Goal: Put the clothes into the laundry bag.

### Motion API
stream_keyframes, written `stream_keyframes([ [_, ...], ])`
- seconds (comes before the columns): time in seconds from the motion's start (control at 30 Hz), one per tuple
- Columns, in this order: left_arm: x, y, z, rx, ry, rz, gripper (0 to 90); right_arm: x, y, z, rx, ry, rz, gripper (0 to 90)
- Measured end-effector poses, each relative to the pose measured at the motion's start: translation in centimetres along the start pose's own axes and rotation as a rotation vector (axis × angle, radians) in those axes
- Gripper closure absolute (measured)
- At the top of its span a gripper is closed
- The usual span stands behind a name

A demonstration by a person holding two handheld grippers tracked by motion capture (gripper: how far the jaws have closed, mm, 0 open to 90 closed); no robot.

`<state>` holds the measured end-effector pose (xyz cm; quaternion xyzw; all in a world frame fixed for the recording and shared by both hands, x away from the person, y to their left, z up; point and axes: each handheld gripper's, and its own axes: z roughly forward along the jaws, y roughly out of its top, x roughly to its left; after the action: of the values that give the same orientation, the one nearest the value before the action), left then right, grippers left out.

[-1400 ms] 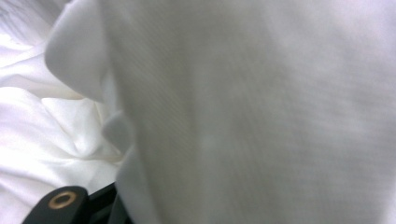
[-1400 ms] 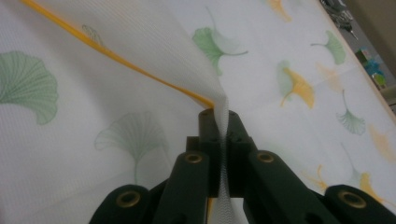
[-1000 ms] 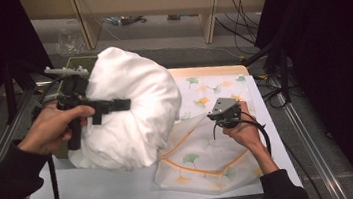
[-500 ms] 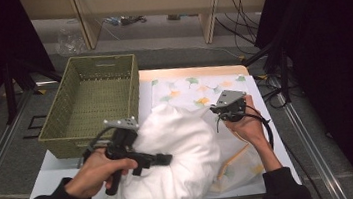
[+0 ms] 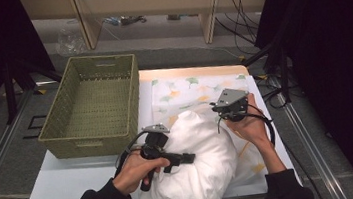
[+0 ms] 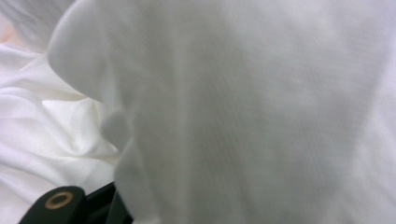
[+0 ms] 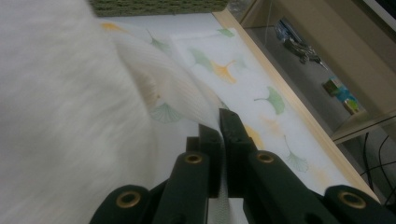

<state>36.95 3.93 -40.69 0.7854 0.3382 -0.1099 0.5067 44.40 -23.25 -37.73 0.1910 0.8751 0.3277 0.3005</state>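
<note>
Lying bunched at the table's [image 5: 73, 184] near edge, a plump white fabric pillow [image 5: 202, 162] is pinched by the left gripper [image 5: 187, 157], its jaws buried in the folds. A thin ginkgo-leaf printed pillowcase [image 5: 188, 90], spread toward the far right corner, is clamped at its edge by the right gripper [image 7: 225, 128], jaws pressed together on it. A woven green rectangular basket [image 5: 92, 106] is seen along the left edge.

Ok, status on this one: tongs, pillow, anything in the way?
Left tongs clamped into the white pillow. Right tongs shut on the ginkgo-print pillowcase. Pillow half on the case, outside the green basket. No obstruction seen.
</note>
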Motion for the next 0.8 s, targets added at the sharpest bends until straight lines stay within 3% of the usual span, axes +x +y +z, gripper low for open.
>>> stream_keyframes([
  [0.03,0.0,0.0,0.0,0.000,0.000,0.000,59.2,0.0,0.0,0.0,0.000,0.000,0.000,89.3],
  [0.1,0.0,0.8,-1.2,-0.033,0.065,0.035,58.7,0.0,0.0,-0.1,0.000,0.001,-0.007,89.3],
  [0.2,-0.1,1.3,-1.4,-0.036,0.083,0.064,58.2,0.1,0.1,-0.2,0.000,0.003,0.008,89.3],
  [0.27,-0.2,1.3,-1.0,-0.038,0.096,0.064,58.2,0.2,0.3,-0.2,-0.003,0.005,-0.009,89.3],
  [0.3,0.0,1.1,0.4,-0.017,0.105,0.071,58.2,0.2,0.5,-0.3,-0.004,0.001,-0.007,89.4],
  [0.33,0.0,1.1,0.4,-0.017,0.105,0.071,58.2,0.2,0.6,-0.4,-0.003,0.002,-0.011,89.3],
  [0.37,0.1,0.8,1.5,0.003,0.111,0.077,58.2,0.2,0.6,-0.4,-0.003,0.002,-0.011,89.3],
  [0.47,0.6,0.0,5.4,0.128,0.091,0.106,57.5,0.4,1.1,-0.7,-0.016,-0.005,-0.020,89.5],
  [0.53,0.6,0.0,6.0,0.132,0.079,0.092,57.4,0.4,1.2,-0.9,-0.019,-0.007,-0.014,89.5],
  [0.6,0.6,0.4,6.5,0.146,0.083,0.114,57.2,0.3,1.3,-1.2,-0.036,-0.014,-0.012,89.6],
  [0.67,0.7,0.9,6.8,0.142,0.118,0.159,56.7,0.4,1.4,-1.5,-0.038,-0.008,-0.017,89.7],
  [0.77,2.0,1.3,7.1,0.177,0.120,0.080,51.4,0.5,1.7,-1.9,-0.047,-0.010,-0.024,89.8],
  [0.8,2.8,1.2,7.6,0.155,0.134,0.042,47.9,0.5,1.7,-2.0,-0.048,-0.009,-0.031,89.9],
])
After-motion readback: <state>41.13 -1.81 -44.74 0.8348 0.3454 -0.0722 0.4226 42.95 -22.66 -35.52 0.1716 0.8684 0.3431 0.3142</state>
